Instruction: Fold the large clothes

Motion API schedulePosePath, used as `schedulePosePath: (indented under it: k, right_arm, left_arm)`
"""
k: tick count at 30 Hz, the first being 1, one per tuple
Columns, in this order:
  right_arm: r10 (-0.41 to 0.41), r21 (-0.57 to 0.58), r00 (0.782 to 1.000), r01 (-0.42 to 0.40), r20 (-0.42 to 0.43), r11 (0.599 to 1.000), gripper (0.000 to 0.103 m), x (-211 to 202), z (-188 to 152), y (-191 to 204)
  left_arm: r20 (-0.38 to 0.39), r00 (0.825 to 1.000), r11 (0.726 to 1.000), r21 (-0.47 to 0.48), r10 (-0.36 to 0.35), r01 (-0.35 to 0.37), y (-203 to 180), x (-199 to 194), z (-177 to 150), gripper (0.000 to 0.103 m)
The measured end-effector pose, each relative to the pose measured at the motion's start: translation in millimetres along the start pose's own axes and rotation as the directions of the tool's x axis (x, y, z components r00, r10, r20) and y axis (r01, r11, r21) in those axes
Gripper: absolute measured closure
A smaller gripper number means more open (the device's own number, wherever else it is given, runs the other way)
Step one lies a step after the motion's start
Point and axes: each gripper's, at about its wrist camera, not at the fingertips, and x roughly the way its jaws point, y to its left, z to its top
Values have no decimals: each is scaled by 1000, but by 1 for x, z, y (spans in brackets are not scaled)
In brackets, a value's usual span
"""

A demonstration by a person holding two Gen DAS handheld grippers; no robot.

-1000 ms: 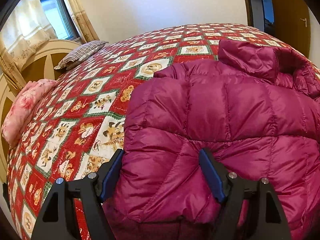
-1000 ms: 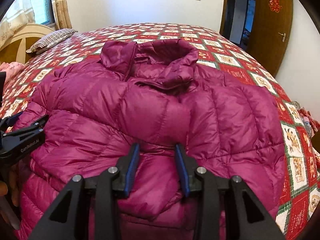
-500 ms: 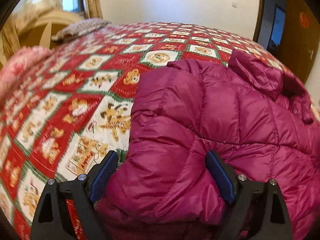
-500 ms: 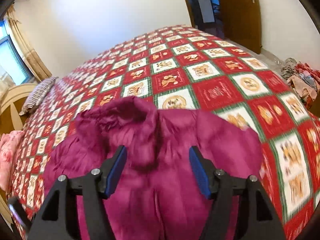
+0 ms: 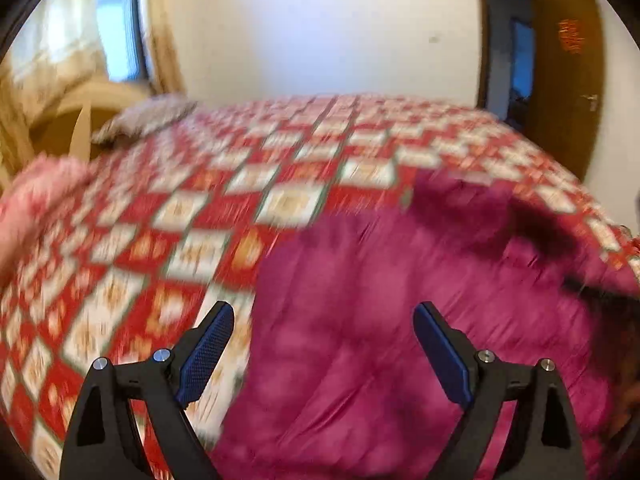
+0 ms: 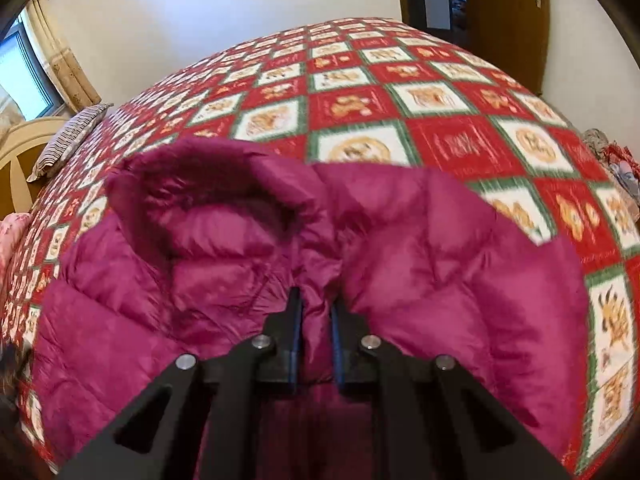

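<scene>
Bedspread (image 6: 460, 136) under jacket (image 6: 420, 260); right tongs (image 6: 316, 312) pinching it, left tongs (image 5: 324, 344) spread.

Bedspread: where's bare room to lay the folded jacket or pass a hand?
Free: the wide checkered bedspread beyond the magenta down jacket toward the far wall, and the strip between the jacket's left edge and the pink bedding. Crowded: the near edge, under the jacket, where the right gripper pinches fabric below the collar.

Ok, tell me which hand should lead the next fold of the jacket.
Right. Its tongs are already shut on a pinch of the magenta jacket just below the collar, while the left tongs stand wide open, gripping nothing.
</scene>
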Motion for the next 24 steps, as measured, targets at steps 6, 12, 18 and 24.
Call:
schedulePosePath:
  k: [6, 12, 18, 24]
  right_arm:
    - [17, -31, 994, -13, 110, 999, 90, -3, -15, -2]
    - [46, -9, 991, -45, 129, 999, 90, -3, -15, -5]
    - [79, 13, 988, -81, 132, 997, 90, -3, -16, -10]
    - [88, 20, 987, -91, 134, 996, 90, -2, -16, -11]
  left_arm:
    - [-28, 999, 996, 85, -30, 33, -63, 34, 62, 11]
    - [-133, 991, 991, 133, 14, 4, -135, 93, 93, 11]
    - [-199, 971, 981, 164, 133, -101, -122, 124, 73, 94]
    - [-194, 976, 993, 81, 95, -80, -74, 108, 37, 100]
